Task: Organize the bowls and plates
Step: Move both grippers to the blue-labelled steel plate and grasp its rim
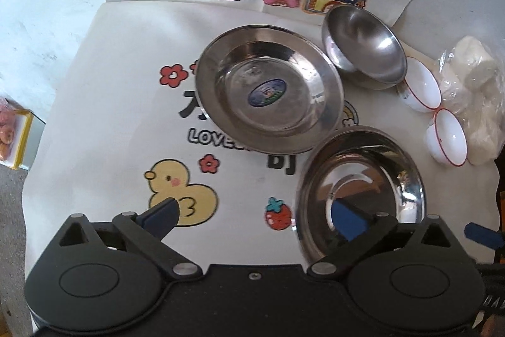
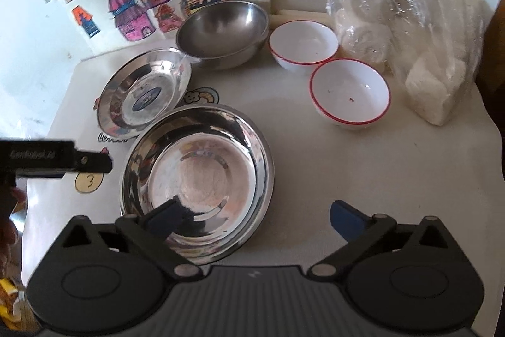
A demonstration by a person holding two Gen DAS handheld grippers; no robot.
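Looking down on a cloth-covered tabletop point(image 2: 410, 166), both tools hang with jaws spread wide and nothing between them. No earlier view is given, so only the present stance is told.

Farthest left, the left tool point(image 1: 255, 212) hovers over a printed duck point(image 1: 183, 195); its right finger point(image 1: 345, 212) overhangs the near-left rim of the deep steel plate point(image 1: 363, 176). Just beyond, left of centre, a flat steel plate point(image 1: 268, 90) lies with an oval sticker point(image 1: 266, 91) in its well; its near rim seems to meet the deep plate's far rim. Neither plate holds anything.

The deep plate lies directly under and ahead of the right tool point(image 2: 255, 215), whose left finger point(image 2: 164, 215) hangs inside its near rim while the right finger point(image 2: 347, 220) is over bare cloth. Round, it has no long axis. Both tools are close; the right one looks better centred for a rim pinch.

Farther back, an empty steel bowl point(image 2: 221, 27) stands upright. To its right, two white red-rimmed bowls point(image 2: 348, 90) sit touching, the nearer showing a few dark specks. Farthest right, a clear bag point(image 2: 410, 37) holds white lumps.
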